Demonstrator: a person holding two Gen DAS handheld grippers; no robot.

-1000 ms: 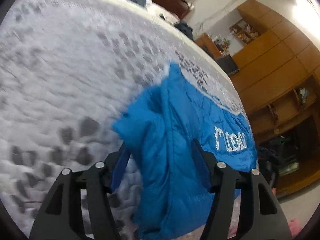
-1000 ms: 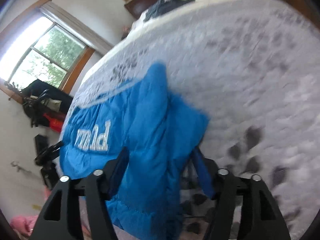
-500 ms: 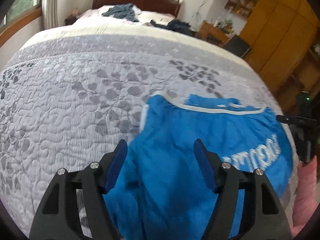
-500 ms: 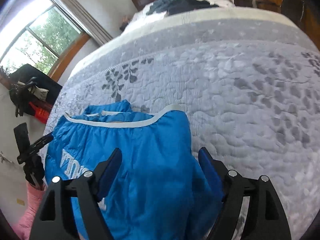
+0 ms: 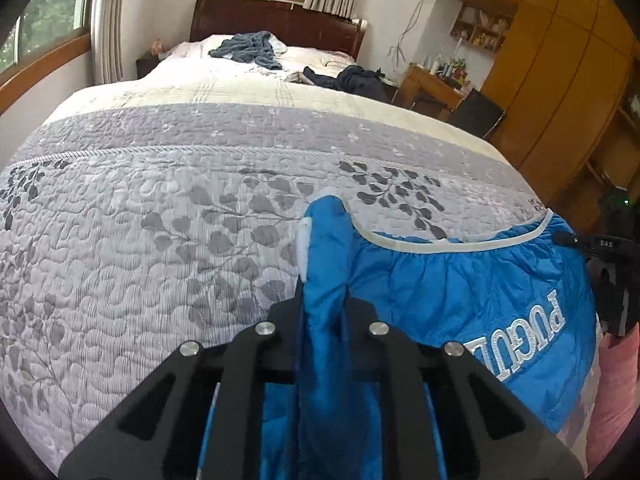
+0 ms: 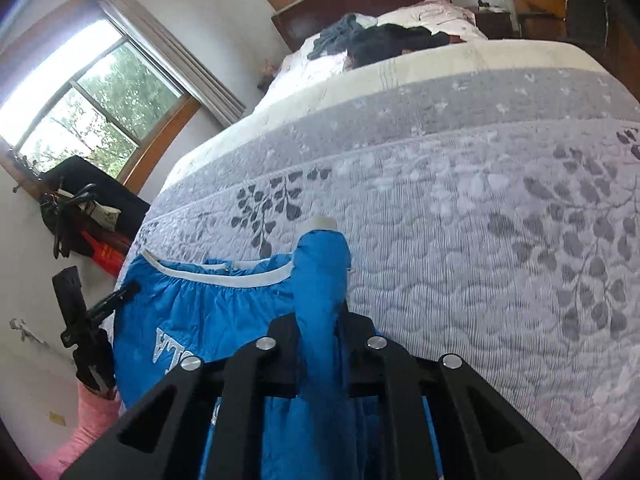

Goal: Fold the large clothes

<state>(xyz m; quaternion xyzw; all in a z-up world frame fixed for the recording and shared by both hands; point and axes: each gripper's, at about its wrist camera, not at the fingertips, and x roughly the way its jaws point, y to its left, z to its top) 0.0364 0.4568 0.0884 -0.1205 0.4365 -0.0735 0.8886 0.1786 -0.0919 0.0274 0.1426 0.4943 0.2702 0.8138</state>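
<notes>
Bedspread, quilted, grey with a darker leaf print (image 5: 168, 240), is spread over the bed and serves as the folding surface. At its near edge lies the blue padded jacket with white trim and white embroidered lettering (image 5: 480, 292), part flat on the bed, part apparently hanging over the edge.

Left gripper (image 5: 322, 312): black, two-fingered, pressed together on a raised fold of the jacket at its left corner, a white-edged tip of cloth standing up beyond the fingers. Right gripper (image 6: 320, 324): pinched likewise on the jacket's opposite, right-hand corner. The two corners are judged to be held in this way so that the hem can be lifted evenly and carried over as one straight edge. The jacket's white band (image 6: 224, 276) is seen stretched between the two grips, slightly gathered.

Surroundings, left to right: wood-framed window with grey curtain (image 5: 100, 20); dark wooden headboard (image 5: 276, 20); pale pillows carrying a crumpled grey-blue garment (image 5: 250, 50) and a dark garment (image 5: 356, 80); a small wooden desk with a dark chair (image 5: 476, 114); tall wooden cupboards (image 5: 560, 80). A black stand or tripod (image 6: 80, 332) is set just beside the bed's foot, near the jacket's edge, with something pink (image 6: 92, 420) beneath it.

Obstruction: the wide stretch of bedspread ahead of the jacket is unoccupied; the far garments lie well apart. The stand is judged the only thing liable to snag hanging cloth.
</notes>
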